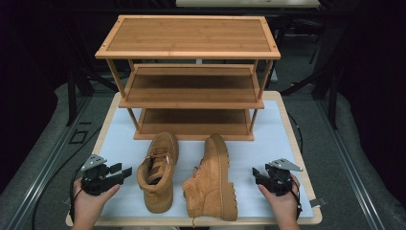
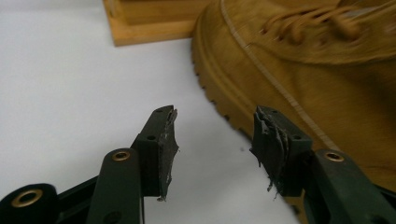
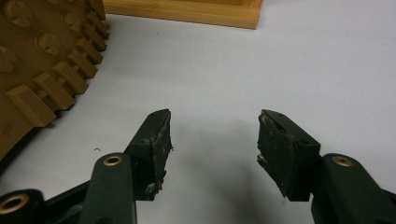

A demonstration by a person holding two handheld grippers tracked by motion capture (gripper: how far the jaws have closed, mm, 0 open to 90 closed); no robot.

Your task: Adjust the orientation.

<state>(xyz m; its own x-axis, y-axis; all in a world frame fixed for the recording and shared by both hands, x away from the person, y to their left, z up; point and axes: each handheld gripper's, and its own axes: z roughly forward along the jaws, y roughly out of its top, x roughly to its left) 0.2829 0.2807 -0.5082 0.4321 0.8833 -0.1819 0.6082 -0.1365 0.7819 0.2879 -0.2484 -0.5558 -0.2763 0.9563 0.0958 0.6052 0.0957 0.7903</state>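
Two tan suede boots lie on the white table top (image 1: 273, 139). The left boot (image 1: 157, 170) stands upright, toe toward the rack. The right boot (image 1: 213, 179) lies on its side, with its lugged sole (image 3: 42, 60) turned to the right. My left gripper (image 1: 122, 170) hovers just left of the upright boot, jaws open and empty. In the left gripper view, my left gripper (image 2: 215, 116) points at that boot's side (image 2: 303, 70). My right gripper (image 1: 257, 173) is right of the tipped boot, apart from it. My right gripper (image 3: 215, 116) is open over bare table.
A three-tier bamboo shoe rack (image 1: 191, 72) stands at the back of the table with all its shelves bare. Its base rail (image 3: 187, 11) lies just beyond the boots. The table's wooden front edge (image 1: 191, 221) runs close to the person's hands. Dark floor and cables surround the table.
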